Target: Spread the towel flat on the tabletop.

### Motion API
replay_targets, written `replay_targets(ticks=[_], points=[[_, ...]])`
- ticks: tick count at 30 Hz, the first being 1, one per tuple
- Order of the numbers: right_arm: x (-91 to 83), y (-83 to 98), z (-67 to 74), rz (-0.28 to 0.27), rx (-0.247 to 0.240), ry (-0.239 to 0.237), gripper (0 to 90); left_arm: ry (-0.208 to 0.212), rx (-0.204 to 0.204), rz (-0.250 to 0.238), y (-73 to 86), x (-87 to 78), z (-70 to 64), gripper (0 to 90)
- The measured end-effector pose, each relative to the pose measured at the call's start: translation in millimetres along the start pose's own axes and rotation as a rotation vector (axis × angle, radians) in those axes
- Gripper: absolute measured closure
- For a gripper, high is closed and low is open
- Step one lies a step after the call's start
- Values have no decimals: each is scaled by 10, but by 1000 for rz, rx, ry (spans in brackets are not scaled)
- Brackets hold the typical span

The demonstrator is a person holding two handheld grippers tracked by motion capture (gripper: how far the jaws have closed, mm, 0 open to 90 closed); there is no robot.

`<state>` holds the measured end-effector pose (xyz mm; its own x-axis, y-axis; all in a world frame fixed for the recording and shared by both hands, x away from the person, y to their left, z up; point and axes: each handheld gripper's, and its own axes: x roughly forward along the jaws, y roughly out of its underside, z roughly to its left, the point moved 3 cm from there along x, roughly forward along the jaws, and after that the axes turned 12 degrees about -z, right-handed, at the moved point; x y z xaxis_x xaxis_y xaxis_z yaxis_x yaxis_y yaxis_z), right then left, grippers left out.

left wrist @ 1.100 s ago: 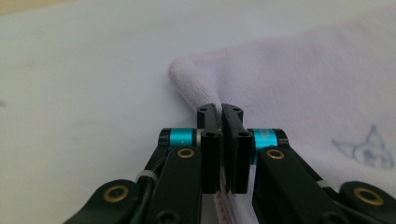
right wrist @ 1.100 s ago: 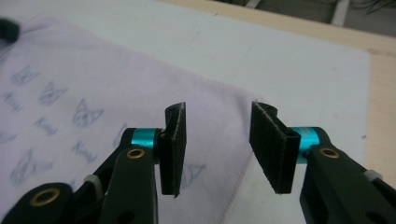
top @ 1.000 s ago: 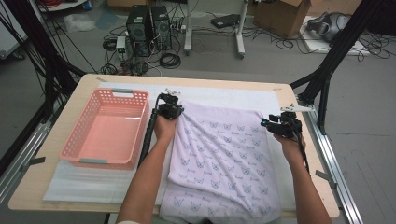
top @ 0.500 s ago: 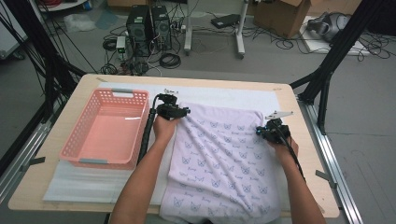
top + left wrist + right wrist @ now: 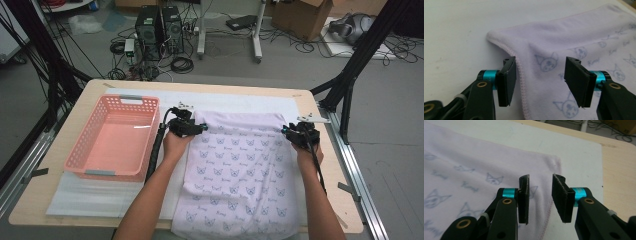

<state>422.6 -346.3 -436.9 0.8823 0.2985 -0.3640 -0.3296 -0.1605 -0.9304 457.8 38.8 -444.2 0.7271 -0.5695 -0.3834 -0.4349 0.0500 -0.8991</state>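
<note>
Left gripper [image 5: 540, 75] jaws just opening, wide apart over cat-print cloth [image 5: 574, 42] corner edge; nothing gripped. Right gripper [image 5: 540, 195] jaws just opening, narrow gap above cloth hem; not pinching.

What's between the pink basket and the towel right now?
In the high view, the person's left forearm and its tool's black cable lie between the pink basket and the towel, over white padding.

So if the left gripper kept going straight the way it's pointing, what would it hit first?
Most likely the towel. The left gripper has just been opening, and its jaws stand apart over the cloth's hemmed corner, with a raised fold just ahead. Depth is hard to judge.
</note>
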Motion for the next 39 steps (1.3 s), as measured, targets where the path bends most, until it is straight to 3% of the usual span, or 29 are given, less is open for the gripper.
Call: replay_targets(ticks=[5,7,12,17,21,22,23,24,25,27,32,33,35,37,39], points=[[-254,49,40,-38,26,-101,600,23,41,24,1,-70,-101,405],[-317,122,72,-18,14,-116,574,22,47,-17,50,-142,-134,415],[-447,310,194,13,-10,-178,513,7,59,24,198,-248,-106,414],[-588,395,255,32,-36,-184,505,-17,57,57,333,-343,-62,408],[-645,403,239,28,4,-188,504,-2,56,87,359,-326,-96,388],[-653,399,236,23,6,-187,505,16,68,92,370,-307,-124,389],[-661,390,235,15,8,-189,506,30,109,99,399,-271,-166,389],[-665,379,233,9,6,-194,506,12,158,100,408,-259,-193,367],[-663,375,230,8,12,-195,506,6,181,102,408,-254,-203,387],[-661,379,230,8,30,-196,506,-2,183,102,403,-257,-194,409],[-727,366,332,-4,13,-216,515,-22,178,88,402,-280,-158,556],[-734,368,358,-1,10,-222,515,-7,174,86,396,-285,-149,611],[-731,381,388,2,5,-226,514,27,169,91,399,-290,-163,837],[-728,389,397,1,0,-229,514,14,198,101,393,-289,-187,858],[-728,396,404,2,2,-232,514,3,172,100,383,-282,-179,862]])
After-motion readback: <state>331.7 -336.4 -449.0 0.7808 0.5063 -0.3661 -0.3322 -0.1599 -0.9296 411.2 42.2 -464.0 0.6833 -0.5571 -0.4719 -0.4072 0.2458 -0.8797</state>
